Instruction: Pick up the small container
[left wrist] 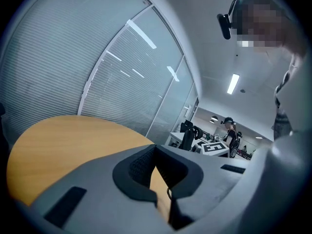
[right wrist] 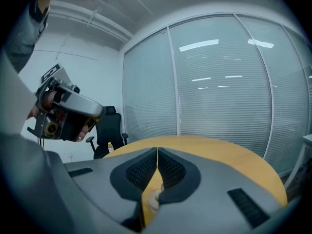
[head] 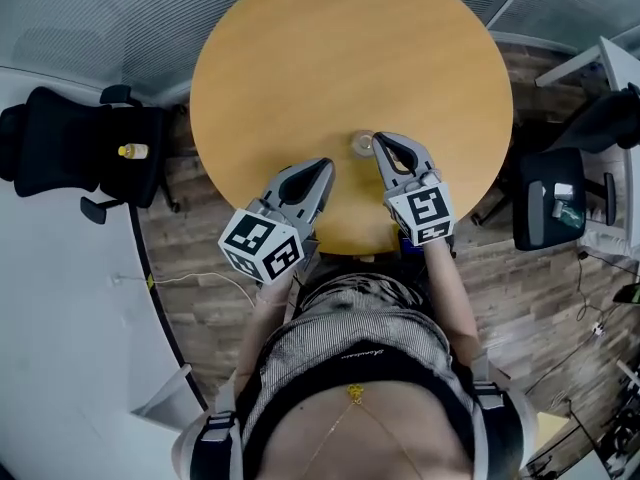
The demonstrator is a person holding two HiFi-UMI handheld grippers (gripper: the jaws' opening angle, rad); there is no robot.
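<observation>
A small pale round container (head: 362, 143) stands on the round wooden table (head: 340, 58), close to its near edge. My right gripper (head: 381, 144) hovers just right of it, jaws shut tip to tip with nothing clamped between them. In the right gripper view the container (right wrist: 155, 199) shows low down through the gap behind the touching tips (right wrist: 157, 151). My left gripper (head: 326, 166) is held over the table's near edge to the left, apart from the container, and its jaws (left wrist: 155, 146) meet at the tip with nothing in them.
A black office chair (head: 75, 143) with a small yellow bottle (head: 133, 151) on its seat stands left of the table. Another dark chair (head: 550, 208) is on the right. Glass walls with blinds (right wrist: 219, 82) lie beyond the table's far side.
</observation>
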